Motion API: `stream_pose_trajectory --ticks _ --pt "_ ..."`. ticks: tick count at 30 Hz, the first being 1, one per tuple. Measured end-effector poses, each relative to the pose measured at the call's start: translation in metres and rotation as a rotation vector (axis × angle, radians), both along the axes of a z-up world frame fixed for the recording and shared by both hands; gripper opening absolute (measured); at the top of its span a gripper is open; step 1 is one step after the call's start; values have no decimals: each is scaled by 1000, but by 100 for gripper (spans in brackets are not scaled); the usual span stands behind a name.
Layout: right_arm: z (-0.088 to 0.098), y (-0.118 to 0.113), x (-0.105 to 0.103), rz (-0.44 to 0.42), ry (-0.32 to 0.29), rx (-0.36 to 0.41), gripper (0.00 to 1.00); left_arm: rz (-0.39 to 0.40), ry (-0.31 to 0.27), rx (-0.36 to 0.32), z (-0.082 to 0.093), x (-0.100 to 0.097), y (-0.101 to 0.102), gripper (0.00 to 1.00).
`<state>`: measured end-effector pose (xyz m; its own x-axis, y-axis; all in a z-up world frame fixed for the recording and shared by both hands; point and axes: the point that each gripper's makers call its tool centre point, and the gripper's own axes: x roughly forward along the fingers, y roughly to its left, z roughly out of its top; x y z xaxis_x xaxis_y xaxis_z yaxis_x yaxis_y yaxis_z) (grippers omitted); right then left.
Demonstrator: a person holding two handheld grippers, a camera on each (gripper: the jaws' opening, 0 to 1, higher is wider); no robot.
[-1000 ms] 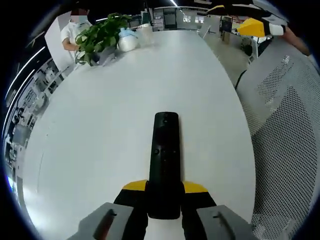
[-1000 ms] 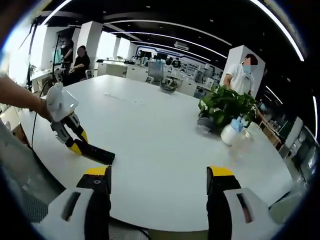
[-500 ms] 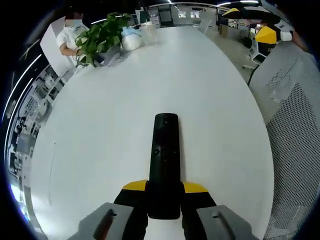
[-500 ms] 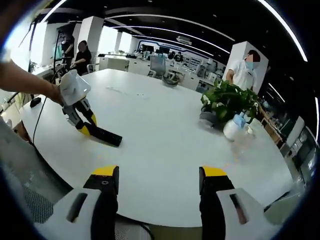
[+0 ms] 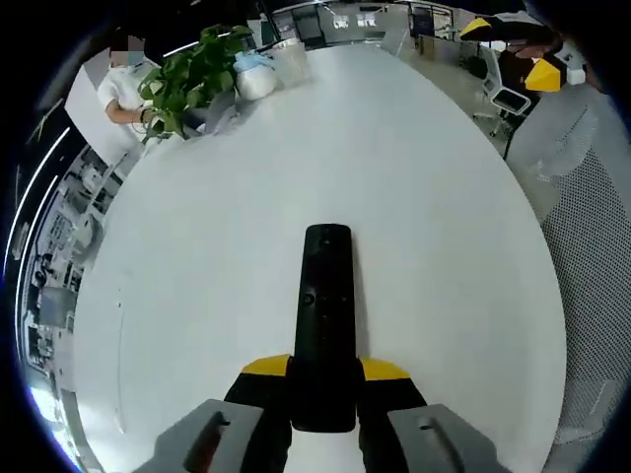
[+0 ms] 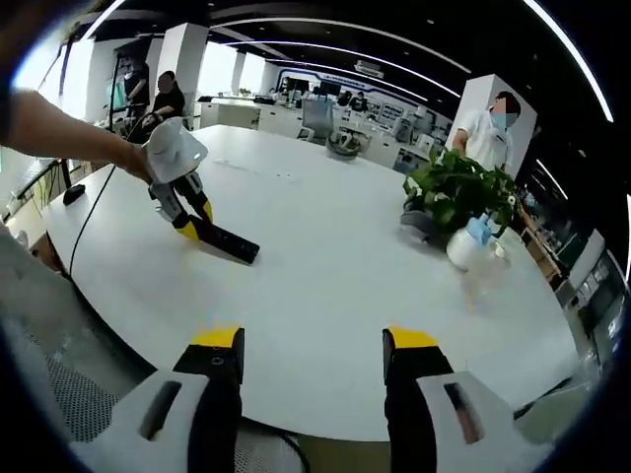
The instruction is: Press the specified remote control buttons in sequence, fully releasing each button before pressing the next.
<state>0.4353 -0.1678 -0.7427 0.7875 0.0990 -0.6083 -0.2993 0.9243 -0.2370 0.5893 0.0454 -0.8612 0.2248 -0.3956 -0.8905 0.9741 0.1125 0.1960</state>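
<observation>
My left gripper (image 5: 325,372) is shut on the near end of a long black remote control (image 5: 324,296), which points away over the white table (image 5: 217,246). The same remote (image 6: 229,241) juts out from the left gripper (image 6: 192,224) at the left of the right gripper view, held just above the tabletop by a person's hand. At the table's near edge my right gripper (image 6: 312,345) stands open, its yellow-tipped jaws well apart with nothing between them, far from the remote.
A potted green plant (image 6: 455,193) and a white spray bottle (image 6: 464,246) stand near the far right of the table (image 6: 325,276). A person in white (image 6: 488,138) stands behind the plant. A mesh chair (image 5: 592,197) sits beside the table. People sit in the far background.
The left gripper has carried the remote farther over the table, away from its edge. My right gripper's jaws have closed in slightly but stay open.
</observation>
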Motion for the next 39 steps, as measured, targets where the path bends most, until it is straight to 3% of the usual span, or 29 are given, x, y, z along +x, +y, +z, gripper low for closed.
stream_pose_trajectory --ticks 26,30,39 --pt "-12 -5 -4 -12 79 -38 51 -26 -64 43 10 82 -1 23" --pt "-14 -7 -5 -15 89 -45 51 -16 -88 42 8 98 -4 23" --pt "-17 -8 -6 -20 108 -55 50 -32 -81 51 2 118 -10 24"
